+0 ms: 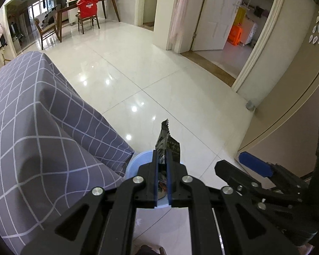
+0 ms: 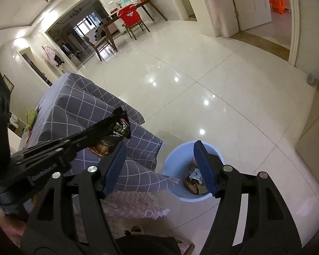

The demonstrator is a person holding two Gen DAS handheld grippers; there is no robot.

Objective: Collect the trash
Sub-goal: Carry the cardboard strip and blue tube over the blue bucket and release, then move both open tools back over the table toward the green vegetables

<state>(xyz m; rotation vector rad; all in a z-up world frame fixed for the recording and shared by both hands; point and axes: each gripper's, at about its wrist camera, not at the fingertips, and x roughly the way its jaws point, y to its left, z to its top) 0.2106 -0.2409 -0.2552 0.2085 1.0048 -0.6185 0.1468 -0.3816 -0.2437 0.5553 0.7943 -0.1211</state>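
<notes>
My left gripper (image 1: 162,155) is shut on a dark, crinkled snack wrapper (image 1: 167,137) that sticks out past its fingertips. Directly below it stands a light blue bin (image 1: 134,165), mostly hidden by the jaws. In the right wrist view the left gripper (image 2: 117,116) comes in from the left with the wrapper (image 2: 119,127), up and to the left of the bin (image 2: 172,155). Paper scraps and other trash (image 2: 194,177) lie inside. My right gripper (image 2: 160,143) hangs open over the bin with nothing between its fingers. It also shows at the right of the left wrist view as the right gripper (image 1: 229,161).
A table under a grey checked cloth (image 1: 32,127) (image 2: 85,97) stands close to the bin's left side. A green object (image 2: 30,114) lies on it. A pink patterned cloth (image 2: 134,204) is below. Glossy white floor tiles (image 2: 223,106) stretch toward wooden chairs (image 1: 87,19) and open doorways (image 1: 234,31).
</notes>
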